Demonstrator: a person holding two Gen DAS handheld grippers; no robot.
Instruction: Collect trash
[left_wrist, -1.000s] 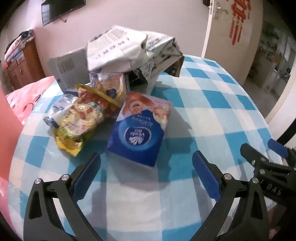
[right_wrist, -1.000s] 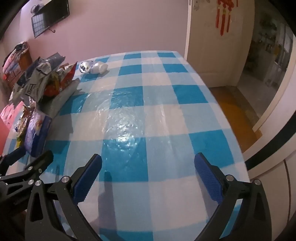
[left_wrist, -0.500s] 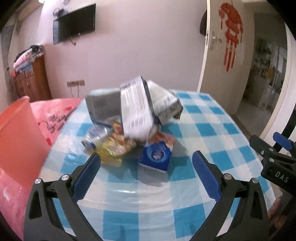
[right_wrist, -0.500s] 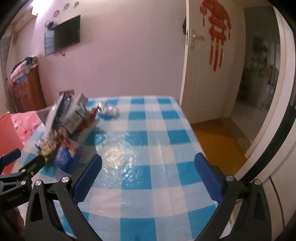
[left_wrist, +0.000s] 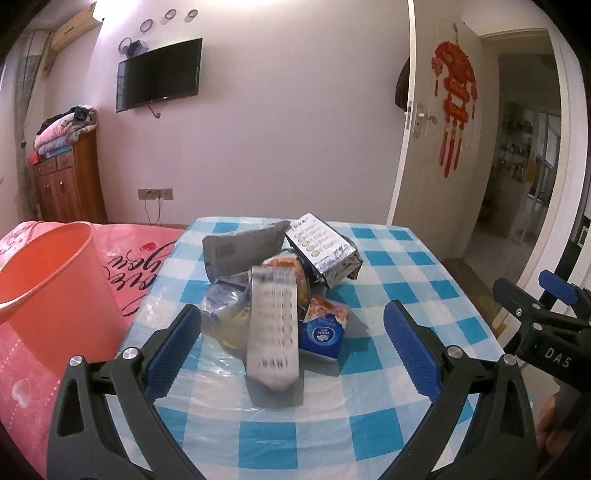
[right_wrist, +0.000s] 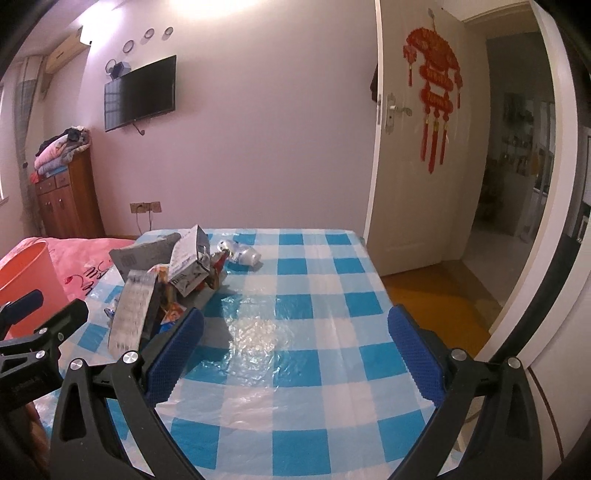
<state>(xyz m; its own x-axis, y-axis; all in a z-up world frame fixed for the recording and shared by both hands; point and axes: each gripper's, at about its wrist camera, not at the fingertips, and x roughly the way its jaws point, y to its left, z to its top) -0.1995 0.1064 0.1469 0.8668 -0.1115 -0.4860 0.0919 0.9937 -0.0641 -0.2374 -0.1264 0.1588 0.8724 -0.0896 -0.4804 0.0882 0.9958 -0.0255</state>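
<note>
Crinkled wrappers (left_wrist: 280, 295) sit heaped on our checked table (right_wrist: 314, 314) beside an orange bucket (left_wrist: 48, 280); both grippers' (left_wrist: 291, 341) (right_wrist: 295, 350) jaws gape wide, empty, ready.

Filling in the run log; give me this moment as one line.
left gripper: open, empty | right gripper: open, empty | trash pile: on table | orange bucket: left of table | phase: pre-grasp

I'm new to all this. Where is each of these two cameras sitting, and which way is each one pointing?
Left wrist view: rides the left gripper, open, facing the trash pile on the checked table, orange bin at left; the right gripper shows at its right edge.
Right wrist view: rides the right gripper, open, facing the table's bare part and the doorway; the left gripper shows at its left edge.
Shared: table, pile, bin, wall TV.
</note>
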